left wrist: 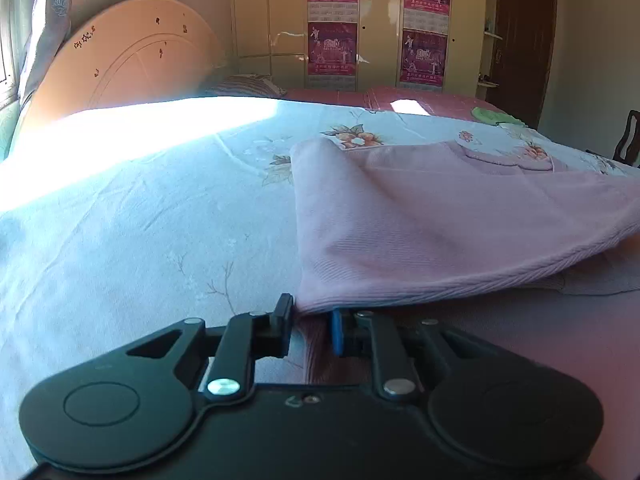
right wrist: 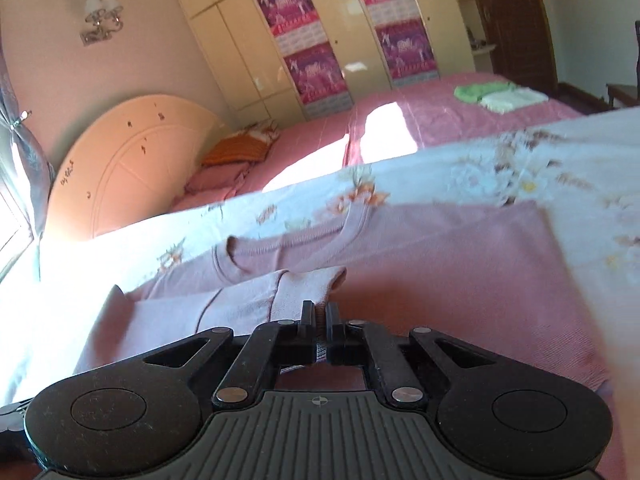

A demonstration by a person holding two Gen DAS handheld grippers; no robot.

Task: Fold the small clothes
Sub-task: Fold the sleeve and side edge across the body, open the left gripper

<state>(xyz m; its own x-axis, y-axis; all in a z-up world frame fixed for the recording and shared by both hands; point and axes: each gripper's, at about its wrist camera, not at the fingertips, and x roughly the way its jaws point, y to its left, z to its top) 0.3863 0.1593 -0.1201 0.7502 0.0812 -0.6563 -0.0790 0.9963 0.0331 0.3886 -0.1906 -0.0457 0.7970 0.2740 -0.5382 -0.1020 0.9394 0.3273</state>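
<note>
Left wrist view is filled mostly by a bed (left wrist: 120, 208) spread with a pale floral sheet (left wrist: 168, 248), across which a pink knit garment (left wrist: 440, 216) is laid toward the right side. One hemmed edge of the garment is raised off the sheet and slopes down to a corner at the fingers of the left gripper (left wrist: 312, 326). The jaws are seen parted only slightly, with that corner of cloth caught between the black finger and the blue-padded finger (left wrist: 337, 332), so the garment is held there. The gripper is kept low, close over the sheet near the bed's near edge, aimed forward toward the headboard (left wrist: 128, 56).

In the right wrist view the same garment (right wrist: 460, 264) is seen lying flat over the floral sheet (right wrist: 580, 152), its neckline (right wrist: 288, 246) turned toward the far side of the bed. A folded strip of the pink cloth is pinched between the nearly closed fingers of the right gripper (right wrist: 319, 318), a little fabric showing in the narrow gap. This gripper is held level just above the garment's near portion.

Beyond, a pink bedspread (right wrist: 440, 120) is visible with green folded clothes (right wrist: 476, 91) on its far corner, and a wardrobe (right wrist: 248, 40) with posters stands behind.
</note>
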